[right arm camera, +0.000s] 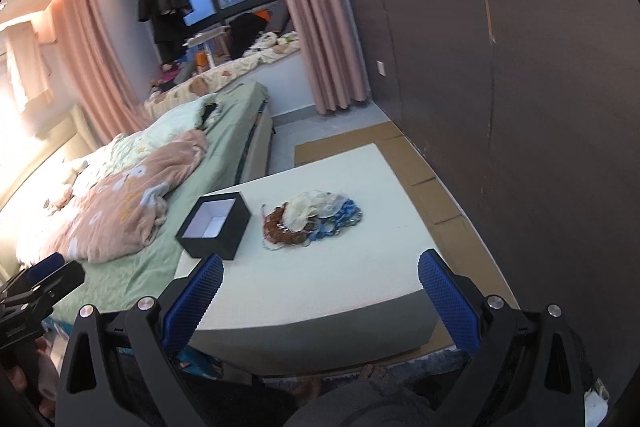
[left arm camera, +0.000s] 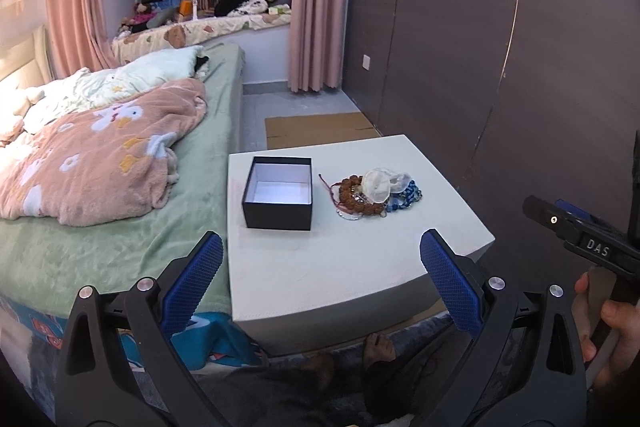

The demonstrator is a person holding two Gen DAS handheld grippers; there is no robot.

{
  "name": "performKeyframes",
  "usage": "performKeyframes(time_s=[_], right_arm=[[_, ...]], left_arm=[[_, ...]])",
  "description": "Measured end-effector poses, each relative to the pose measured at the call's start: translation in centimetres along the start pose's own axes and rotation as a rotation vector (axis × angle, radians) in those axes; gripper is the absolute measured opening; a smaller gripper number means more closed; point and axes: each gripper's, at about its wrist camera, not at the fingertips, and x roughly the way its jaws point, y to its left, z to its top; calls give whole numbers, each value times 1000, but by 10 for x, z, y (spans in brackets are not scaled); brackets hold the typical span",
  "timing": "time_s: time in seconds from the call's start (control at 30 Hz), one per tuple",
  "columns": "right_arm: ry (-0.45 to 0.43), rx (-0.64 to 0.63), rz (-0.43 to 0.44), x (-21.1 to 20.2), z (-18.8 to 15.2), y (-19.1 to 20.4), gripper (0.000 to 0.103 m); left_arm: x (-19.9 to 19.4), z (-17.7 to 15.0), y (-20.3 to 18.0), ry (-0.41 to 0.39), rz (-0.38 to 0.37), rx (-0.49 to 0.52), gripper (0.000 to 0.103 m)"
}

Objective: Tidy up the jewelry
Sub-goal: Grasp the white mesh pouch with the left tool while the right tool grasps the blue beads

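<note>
A pile of jewelry lies on a white table: a brown bead bracelet, a white translucent piece, blue beads and thin chains. An open, empty black box with a white lining stands left of the pile. My left gripper is open and empty, held above the table's near edge. In the right wrist view the pile and the box show again. My right gripper is open and empty, short of the pile.
A bed with a green sheet and a pink blanket touches the table's left side. A dark panelled wall runs on the right. Cardboard lies on the floor beyond the table. The right gripper's body shows at the right edge.
</note>
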Motion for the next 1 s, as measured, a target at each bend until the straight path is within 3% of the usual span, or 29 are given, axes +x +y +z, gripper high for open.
performKeyframes(time_s=[0.3, 0.6, 0.83, 1.0], right_arm=[[44, 85, -46, 50, 24, -25, 96], [85, 245, 0, 109, 55, -48, 96], [142, 307, 4, 156, 65, -51, 95], [199, 405, 33, 194, 45, -67, 88]], left_arm=[[55, 31, -14, 59, -96, -6, 98], [122, 62, -30, 139, -177, 50, 98], [182, 81, -33, 214, -240, 52, 84], [228, 83, -36, 274, -263, 51, 79]])
